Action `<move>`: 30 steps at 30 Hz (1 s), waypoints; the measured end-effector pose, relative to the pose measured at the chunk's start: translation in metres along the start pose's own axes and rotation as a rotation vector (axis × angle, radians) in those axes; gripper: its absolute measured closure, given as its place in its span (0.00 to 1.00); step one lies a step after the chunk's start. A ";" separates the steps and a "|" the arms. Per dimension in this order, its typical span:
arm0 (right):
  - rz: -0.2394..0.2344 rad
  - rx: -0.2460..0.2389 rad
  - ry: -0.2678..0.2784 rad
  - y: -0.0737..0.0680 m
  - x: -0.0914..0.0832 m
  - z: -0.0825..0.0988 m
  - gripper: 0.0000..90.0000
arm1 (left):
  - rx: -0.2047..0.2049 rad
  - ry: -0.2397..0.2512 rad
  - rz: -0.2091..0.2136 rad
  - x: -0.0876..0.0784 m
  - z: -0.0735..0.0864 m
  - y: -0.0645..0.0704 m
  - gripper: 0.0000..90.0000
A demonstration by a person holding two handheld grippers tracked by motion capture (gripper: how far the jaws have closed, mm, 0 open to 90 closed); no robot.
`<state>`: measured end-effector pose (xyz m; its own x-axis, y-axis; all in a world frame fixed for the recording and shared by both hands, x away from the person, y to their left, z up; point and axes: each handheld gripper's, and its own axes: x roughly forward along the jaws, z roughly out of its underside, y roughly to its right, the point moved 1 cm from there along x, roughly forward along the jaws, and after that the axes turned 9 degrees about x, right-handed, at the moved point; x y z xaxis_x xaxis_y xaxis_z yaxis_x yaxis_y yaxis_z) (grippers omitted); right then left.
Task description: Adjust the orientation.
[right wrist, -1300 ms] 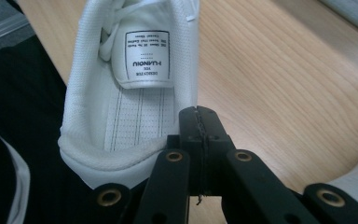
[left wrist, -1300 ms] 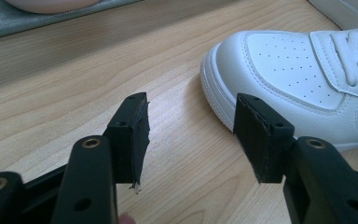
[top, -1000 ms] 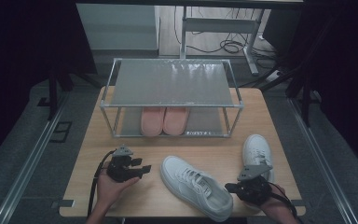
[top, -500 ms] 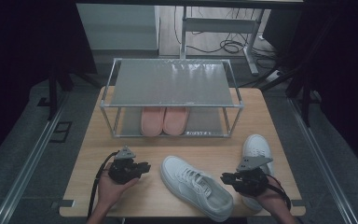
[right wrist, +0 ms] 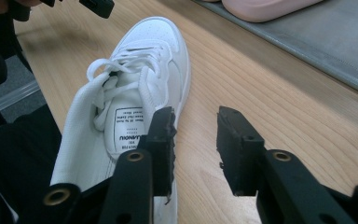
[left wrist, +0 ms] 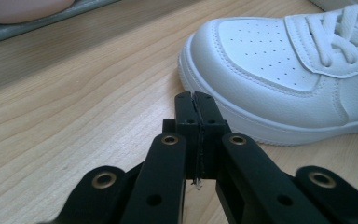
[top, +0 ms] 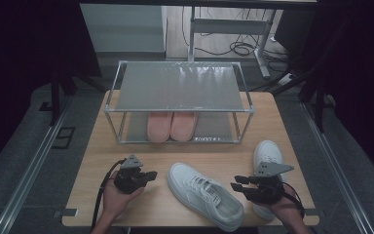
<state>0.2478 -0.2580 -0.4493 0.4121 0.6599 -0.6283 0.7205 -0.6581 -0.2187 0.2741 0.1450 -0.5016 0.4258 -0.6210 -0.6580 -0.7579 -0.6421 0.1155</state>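
A white sneaker (top: 203, 195) lies at an angle on the table's front middle, toe toward the rack. A second white sneaker (top: 268, 155) stands at the right, partly hidden behind my right hand. My left gripper (top: 149, 175) rests on the table left of the middle sneaker. Its jaws are shut with nothing between them (left wrist: 196, 100), just short of the sneaker's toe (left wrist: 270, 70). My right gripper (top: 235, 185) is open beside that sneaker's heel; between its jaws (right wrist: 196, 122) is bare wood, with the sneaker's opening (right wrist: 130, 126) just to their left.
A metal-framed rack (top: 180, 87) with a grey top shelf stands at the back of the wooden table (top: 126, 151). A pair of pink shoes (top: 171, 126) sits on its lower shelf. Cables and a desk frame lie on the floor beyond.
My right gripper has shifted a little forward and left, off the right sneaker toward the middle sneaker's heel. My left gripper has stayed almost in place.
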 end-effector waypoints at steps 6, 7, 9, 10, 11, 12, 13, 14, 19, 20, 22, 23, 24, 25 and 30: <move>0.002 0.002 0.033 0.001 -0.011 -0.001 0.74 | 0.018 0.002 0.026 -0.001 -0.001 0.014 1.00; 0.003 -0.001 0.039 0.001 -0.012 -0.002 0.74 | 0.021 -0.003 0.033 -0.001 0.001 0.016 1.00; 0.004 -0.002 0.047 0.002 -0.016 -0.003 0.74 | 0.020 -0.015 0.044 0.000 0.007 0.022 1.00; 0.005 -0.003 0.054 0.003 -0.018 -0.003 0.74 | 0.019 -0.021 0.048 0.001 0.009 0.023 1.00; 0.006 -0.002 0.056 0.003 -0.019 -0.003 0.74 | 0.021 -0.030 0.053 0.003 0.011 0.025 1.00; 0.006 -0.001 0.061 0.004 -0.021 -0.004 0.74 | 0.024 -0.040 0.058 0.005 0.012 0.027 1.00; 0.008 0.000 0.066 0.004 -0.022 -0.004 0.74 | 0.026 -0.047 0.063 0.008 0.013 0.029 1.00; 0.010 0.000 0.070 0.005 -0.024 -0.004 0.74 | 0.026 -0.047 0.063 0.008 0.013 0.029 1.00; 0.013 0.009 0.081 0.006 -0.028 -0.004 0.73 | 0.062 -0.084 0.084 0.023 0.007 0.037 1.00; 0.015 0.012 0.085 0.007 -0.030 -0.003 0.73 | 0.074 -0.096 0.084 0.028 0.004 0.037 1.00; 0.016 0.013 0.087 0.007 -0.031 -0.003 0.73 | 0.077 -0.101 0.085 0.030 0.002 0.038 1.00; 0.018 0.014 0.091 0.008 -0.032 -0.003 0.73 | 0.083 -0.107 0.084 0.033 0.001 0.038 1.00; 0.018 0.014 0.091 0.008 -0.032 -0.003 0.73 | 0.088 -0.113 0.083 0.035 -0.001 0.039 1.00; 0.019 0.017 0.093 0.009 -0.034 -0.002 0.73 | 0.088 -0.115 0.078 0.037 -0.002 0.039 1.00; 0.022 0.020 0.095 0.010 -0.035 -0.002 0.73 | 0.083 -0.113 0.081 0.038 -0.003 0.037 1.00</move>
<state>0.2412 -0.2871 -0.4280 0.4792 0.6763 -0.5594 0.7001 -0.6789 -0.2211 0.2635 0.0961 -0.5199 0.3069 -0.6113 -0.7294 -0.8279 -0.5496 0.1123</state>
